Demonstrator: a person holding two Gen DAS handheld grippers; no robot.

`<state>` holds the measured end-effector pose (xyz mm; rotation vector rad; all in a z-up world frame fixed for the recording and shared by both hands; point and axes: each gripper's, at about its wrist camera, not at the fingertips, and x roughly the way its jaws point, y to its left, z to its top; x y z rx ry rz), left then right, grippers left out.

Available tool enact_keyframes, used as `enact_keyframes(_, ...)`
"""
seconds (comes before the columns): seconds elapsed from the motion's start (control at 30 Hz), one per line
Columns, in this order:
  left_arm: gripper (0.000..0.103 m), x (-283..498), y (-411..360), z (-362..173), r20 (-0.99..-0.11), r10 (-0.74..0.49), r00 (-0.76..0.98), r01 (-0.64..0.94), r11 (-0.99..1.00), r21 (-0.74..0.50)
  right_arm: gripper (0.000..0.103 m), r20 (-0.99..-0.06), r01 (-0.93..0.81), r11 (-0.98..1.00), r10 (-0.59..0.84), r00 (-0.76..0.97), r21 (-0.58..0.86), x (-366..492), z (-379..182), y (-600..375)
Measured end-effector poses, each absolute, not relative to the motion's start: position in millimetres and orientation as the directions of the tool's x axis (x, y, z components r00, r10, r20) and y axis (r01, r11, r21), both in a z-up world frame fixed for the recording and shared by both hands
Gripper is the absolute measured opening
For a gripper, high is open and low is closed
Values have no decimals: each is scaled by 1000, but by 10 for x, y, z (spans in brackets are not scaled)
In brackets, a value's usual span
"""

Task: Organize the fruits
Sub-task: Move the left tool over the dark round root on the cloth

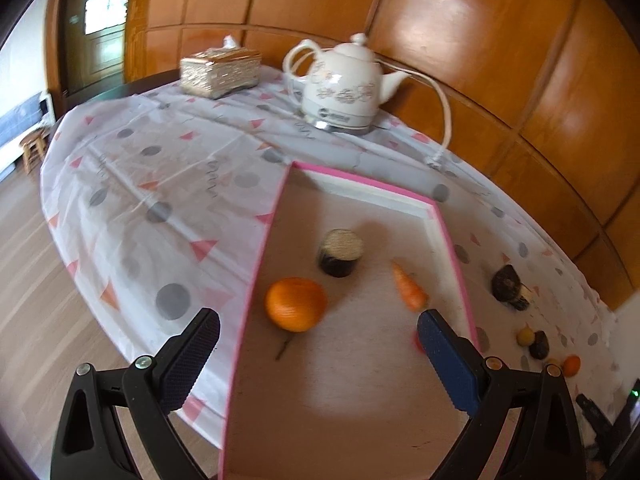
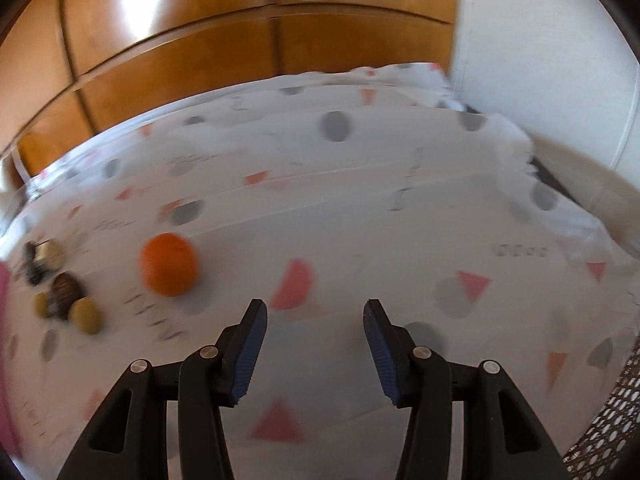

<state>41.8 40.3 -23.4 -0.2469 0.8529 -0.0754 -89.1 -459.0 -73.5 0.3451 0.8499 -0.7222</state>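
Note:
In the left wrist view a pink-rimmed tray (image 1: 256,256) lies on the patterned tablecloth. In it are an orange (image 1: 295,303), a small carrot (image 1: 409,288) and a dark cylindrical piece with a pale top (image 1: 340,252). A red thing shows partly behind the right finger (image 1: 448,360). My left gripper (image 1: 318,338) is open and empty above the tray's near part. In the right wrist view another orange (image 2: 170,264) lies on the cloth, left of my open, empty right gripper (image 2: 315,324). Small yellowish and dark fruits (image 2: 66,296) lie further left.
A white teapot-shaped kettle (image 1: 344,84) with a cord and a golden tissue box (image 1: 220,72) stand at the table's back. Loose dark and yellow pieces (image 1: 510,288) and a small orange (image 1: 571,365) lie right of the tray. Wooden panels back the table.

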Motion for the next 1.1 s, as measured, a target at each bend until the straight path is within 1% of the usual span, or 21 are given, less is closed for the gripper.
enact_keyframes(0.07,102,415,293,-187,-732,-184,656,8,971,-238,51,-775,730,683,-473,419,-21,-959,-764,-4685)
enact_keyframes(0.13,102,412,169,-148,-729,-202,654,49,973,-226,54,-760,758,651,-508,405,-31,-1038,-788,-4774)
enact_keyframes(0.2,102,409,22,-113,-729,-225,647,98,972,-214,64,-744,778,627,-538,397,-38,-1077,-811,-4834)
enact_keyframes(0.4,102,432,-353,-63,-731,-286,619,200,958,-205,69,-739,781,625,-532,413,-14,-1084,-840,-4867)
enact_keyframes(0.63,102,486,-821,-33,-737,-332,588,332,931,-155,73,-736,774,633,-525,427,-2,-1053,-859,-4895)
enact_keyframes(0.73,103,568,-1029,-27,-739,-335,585,375,919,-120,74,-735,774,633,-525,429,-1,-1054,-865,-4887)
enact_keyframes(0.87,103,664,-1337,-54,-744,-307,594,448,894,-11,76,-734,772,636,-523,434,3,-1058,-866,-4878)
enact_keyframes(0.93,103,743,-1511,-111,-765,-308,566,499,866,20,77,-733,771,637,-522,435,4,-1056,-867,-4875)
enact_keyframes(1.03,103,860,-1680,-201,-788,-321,526,543,839,20,78,-733,768,640,-520,439,5,-1049,-869,-4875)
enact_keyframes(1.1,103,973,-1779,-283,-811,-295,505,542,840,32,79,-732,767,642,-519,440,6,-1045,-872,-4877)
